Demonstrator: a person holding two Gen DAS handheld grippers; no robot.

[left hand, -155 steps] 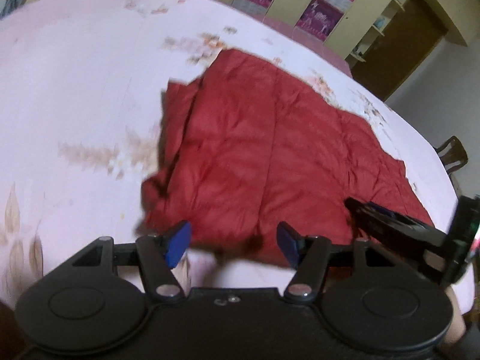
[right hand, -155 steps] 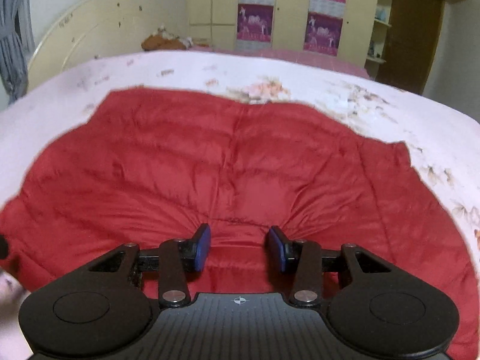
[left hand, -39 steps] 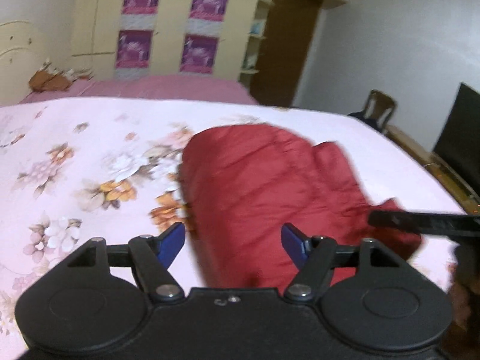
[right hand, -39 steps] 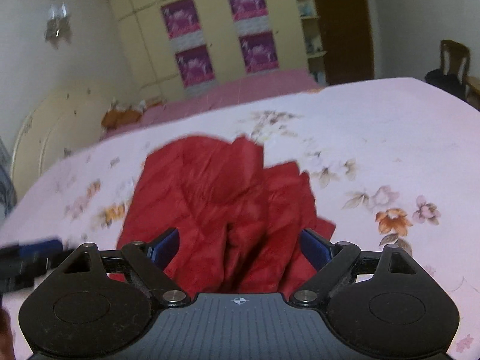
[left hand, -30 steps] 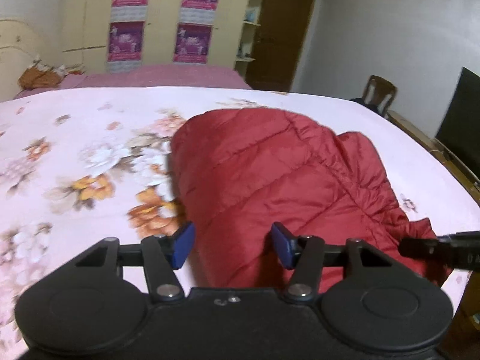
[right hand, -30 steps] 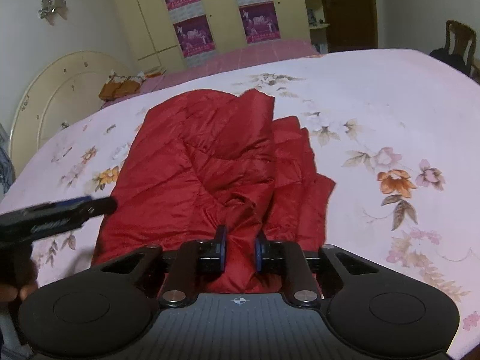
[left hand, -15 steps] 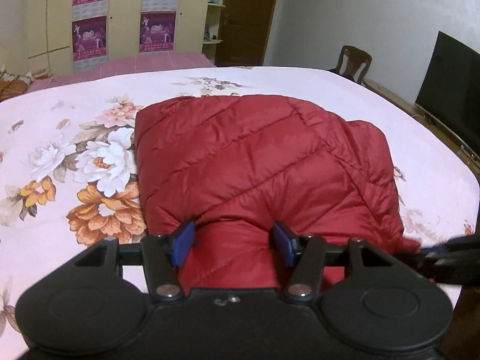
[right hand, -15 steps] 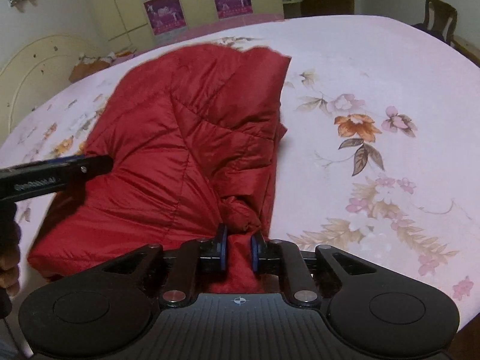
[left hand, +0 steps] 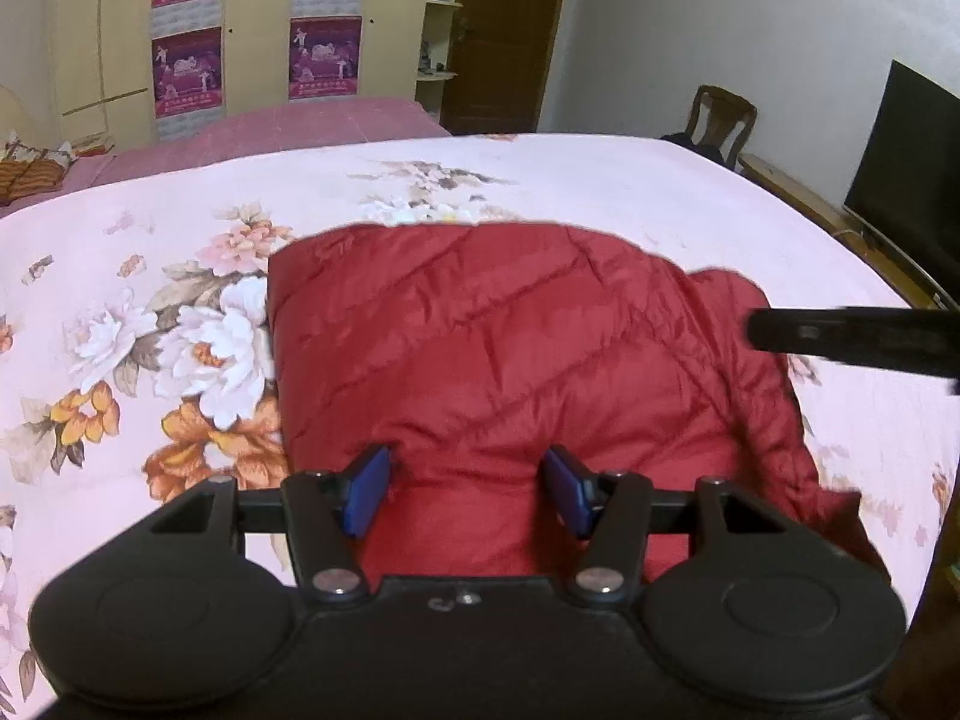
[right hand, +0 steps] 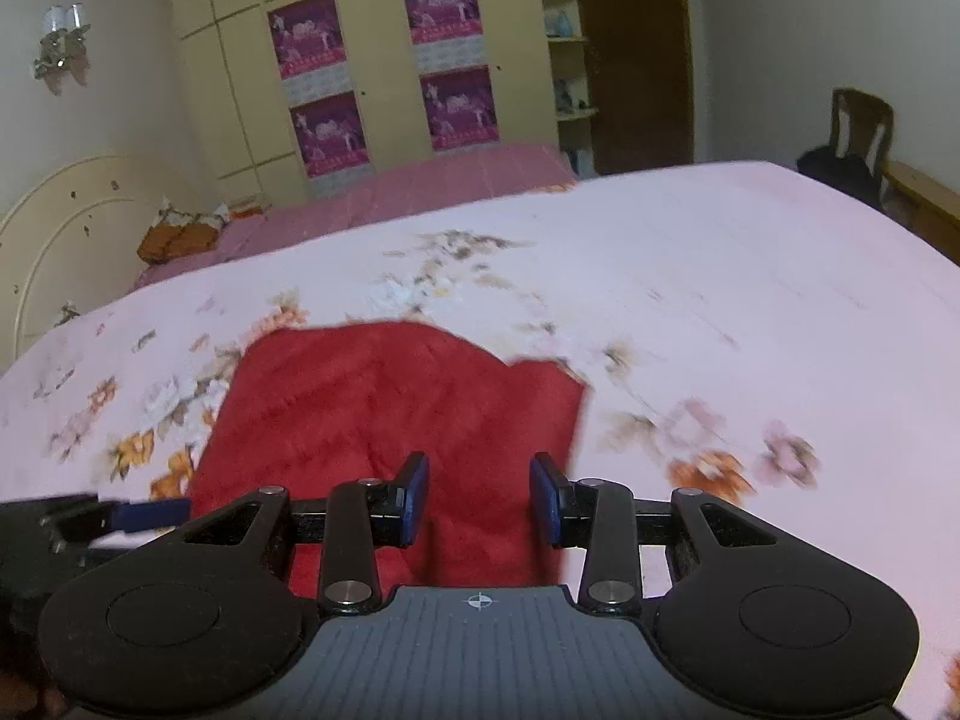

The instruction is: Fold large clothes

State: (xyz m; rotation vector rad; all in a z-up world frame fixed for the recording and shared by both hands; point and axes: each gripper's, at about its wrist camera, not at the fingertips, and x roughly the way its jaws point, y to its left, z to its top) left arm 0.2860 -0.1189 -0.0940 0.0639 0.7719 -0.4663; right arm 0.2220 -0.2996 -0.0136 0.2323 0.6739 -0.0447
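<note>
A red quilted jacket was seen lying folded on a pink floral bedspread. The left gripper was held over its near edge, blue pads spread apart with red fabric bulging between them. The right gripper was glimpsed at the frame's right edge, blurred, above the jacket's far corner.

- A home bedroom.
- A wide bed with a pink floral bedspread fills both views; its cream arched headboard stands at the left.
- A cream built-in wardrobe with purple posters lines the far wall.
- A wooden chair, a dark wooden door and a flat television stand around the bed.
- A wall lamp hangs above the headboard.
</note>
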